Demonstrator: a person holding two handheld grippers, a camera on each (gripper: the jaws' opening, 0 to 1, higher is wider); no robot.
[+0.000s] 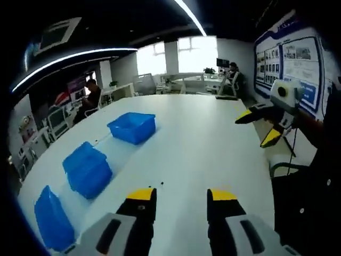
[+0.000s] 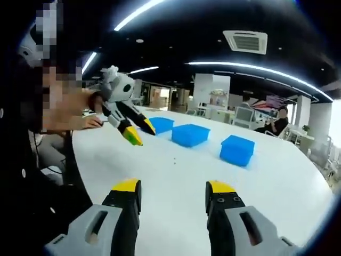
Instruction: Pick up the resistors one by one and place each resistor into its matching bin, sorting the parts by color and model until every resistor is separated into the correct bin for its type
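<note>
Both grippers hovered over the white table (image 1: 202, 133), jaws spread and empty.
Tiny dark resistors (image 2: 174, 158) lay ahead of the right gripper (image 2: 173, 192), between it and three blue plastic bins (image 2: 190, 135); the left gripper (image 1: 181, 198) had specks just beyond its jaws.

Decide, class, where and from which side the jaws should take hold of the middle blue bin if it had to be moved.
Grip the middle blue bin by its upper rim, coming down from above with one jaw inside and one outside the wall. It appears to sit upright and open-topped on the white table, apart from its neighbours, so the thin rim is probably the easiest edge to reach.
</note>
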